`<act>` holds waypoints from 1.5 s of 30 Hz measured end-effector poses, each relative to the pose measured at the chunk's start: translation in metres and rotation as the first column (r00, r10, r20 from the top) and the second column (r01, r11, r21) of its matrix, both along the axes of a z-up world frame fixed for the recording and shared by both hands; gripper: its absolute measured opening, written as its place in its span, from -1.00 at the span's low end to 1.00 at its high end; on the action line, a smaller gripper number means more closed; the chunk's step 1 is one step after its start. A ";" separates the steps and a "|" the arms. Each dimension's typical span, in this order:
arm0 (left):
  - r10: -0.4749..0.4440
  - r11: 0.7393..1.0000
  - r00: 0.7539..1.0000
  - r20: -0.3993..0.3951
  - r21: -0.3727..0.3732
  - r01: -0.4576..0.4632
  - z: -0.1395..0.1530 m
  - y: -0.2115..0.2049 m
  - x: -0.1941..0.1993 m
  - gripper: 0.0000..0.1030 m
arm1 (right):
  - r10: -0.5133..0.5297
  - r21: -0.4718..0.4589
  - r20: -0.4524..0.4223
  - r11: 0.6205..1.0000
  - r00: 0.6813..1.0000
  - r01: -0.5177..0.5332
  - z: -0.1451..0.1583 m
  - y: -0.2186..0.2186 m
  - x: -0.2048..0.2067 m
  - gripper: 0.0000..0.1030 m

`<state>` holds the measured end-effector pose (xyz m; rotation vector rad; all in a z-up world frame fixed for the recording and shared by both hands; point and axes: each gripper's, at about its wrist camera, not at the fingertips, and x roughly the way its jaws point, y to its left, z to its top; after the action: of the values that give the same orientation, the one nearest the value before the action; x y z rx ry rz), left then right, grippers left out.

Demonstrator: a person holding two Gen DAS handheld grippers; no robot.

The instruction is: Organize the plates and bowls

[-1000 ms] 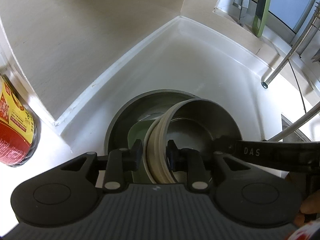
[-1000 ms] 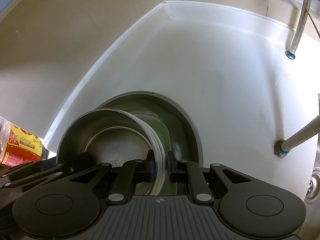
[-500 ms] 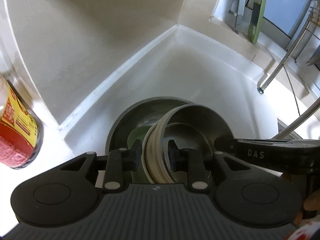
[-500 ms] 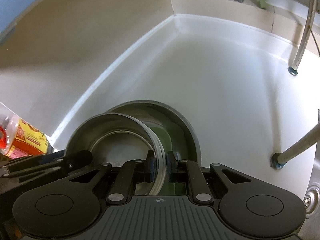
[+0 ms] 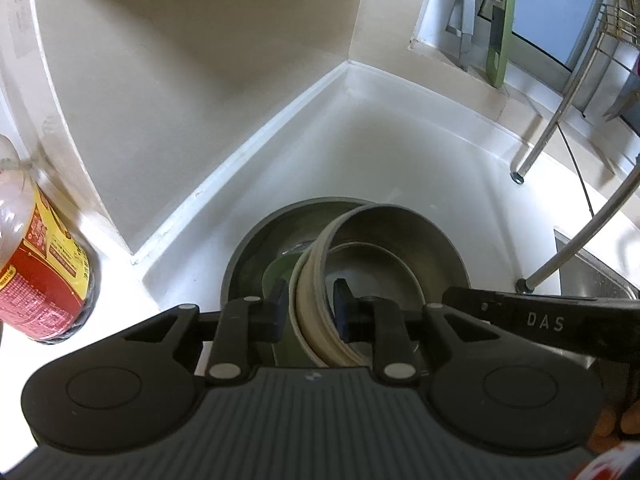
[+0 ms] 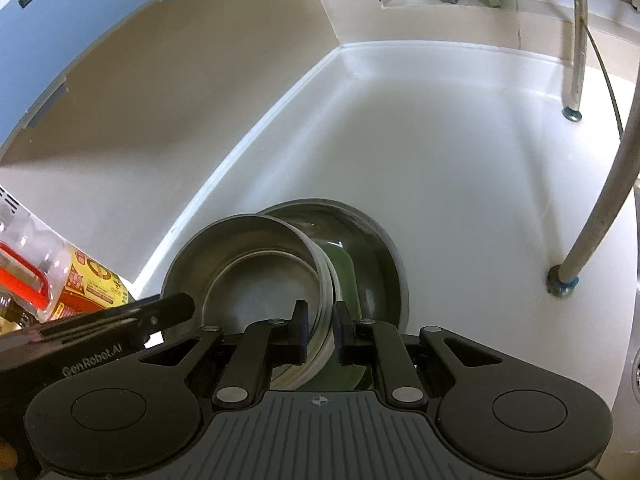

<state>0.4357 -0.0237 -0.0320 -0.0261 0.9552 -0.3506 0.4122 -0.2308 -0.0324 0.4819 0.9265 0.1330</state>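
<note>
A stack of nested steel bowls (image 5: 384, 248) with cream-sided rims is held above a large grey plate (image 5: 256, 252) that carries a green dish (image 5: 276, 276). My left gripper (image 5: 310, 308) is shut on the stack's left rim. My right gripper (image 6: 320, 322) is shut on the same stack's right rim (image 6: 324, 300); the grey plate (image 6: 384, 256) and green dish (image 6: 342, 268) show beyond it. The stack hangs tilted over the plate; contact underneath is hidden.
The white counter (image 5: 380, 140) ends in a beige wall corner. An oil bottle with a red and yellow label (image 5: 36, 272) stands at left. Metal rack legs (image 6: 568, 276) rise at right, near a sink edge (image 5: 588, 276). A window sill (image 5: 460, 56) holds utensils.
Both grippers have risen together with the bowl stack; the counter corner and the bottle look farther below. Both grips are unchanged.
</note>
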 end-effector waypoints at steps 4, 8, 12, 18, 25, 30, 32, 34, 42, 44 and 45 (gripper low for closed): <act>-0.014 1.000 1.000 -0.020 -0.012 0.014 -0.004 -0.002 0.000 -0.72 | -0.009 -0.003 0.010 1.000 1.000 0.009 0.001 0.001 0.000 -0.75; -0.017 1.000 0.999 -0.028 0.006 0.018 -0.006 -0.004 0.001 -0.72 | -0.007 -0.015 -0.001 1.000 1.000 0.007 0.005 0.002 0.002 -0.77; -0.022 1.000 0.998 -0.051 -0.009 0.021 -0.006 -0.001 0.003 -0.71 | -0.017 -0.001 -0.030 1.000 0.999 0.017 0.009 -0.001 0.008 -0.78; -0.029 0.999 0.997 -0.072 -0.023 0.027 -0.003 0.005 0.007 -0.70 | -0.007 0.068 -0.110 0.998 0.994 0.015 0.013 -0.011 0.024 -0.78; -0.039 0.999 0.995 -0.091 -0.029 0.036 -0.005 0.005 0.011 -0.70 | -0.004 0.092 -0.167 0.996 0.986 0.019 0.014 -0.018 0.035 -0.78; -0.044 0.998 0.995 -0.085 -0.036 0.041 -0.004 0.005 0.010 -0.67 | -0.003 0.053 -0.163 0.999 0.987 0.012 0.013 -0.011 0.035 -0.78; -0.043 0.999 0.996 -0.076 -0.029 0.040 -0.003 0.004 0.009 -0.67 | 0.005 0.031 -0.148 1.000 0.989 0.000 0.014 -0.008 0.033 -0.78; -0.039 0.999 0.997 -0.064 -0.021 0.037 -0.002 0.004 0.006 -0.66 | 0.018 0.009 -0.134 1.000 0.991 -0.017 0.015 -0.004 0.032 -0.77; -0.002 0.999 1.000 0.004 -0.040 0.003 0.016 0.012 -0.015 -0.59 | 0.023 0.007 -0.013 1.000 1.000 -0.023 0.023 -0.009 0.007 -0.07; 0.009 1.000 1.000 0.025 -0.028 -0.008 0.020 0.013 -0.025 -0.58 | 0.022 0.021 0.021 1.000 1.000 -0.023 0.024 -0.013 -0.003 -0.05; 0.015 1.000 0.999 0.039 -0.021 -0.014 0.023 0.012 -0.030 -0.57 | 0.024 0.026 0.033 0.999 0.999 -0.025 0.023 -0.014 -0.009 -0.03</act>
<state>0.4053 -0.0112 -0.0093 -0.0452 0.9123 -0.3462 0.4036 -0.2451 -0.0090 0.4915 0.8995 0.1755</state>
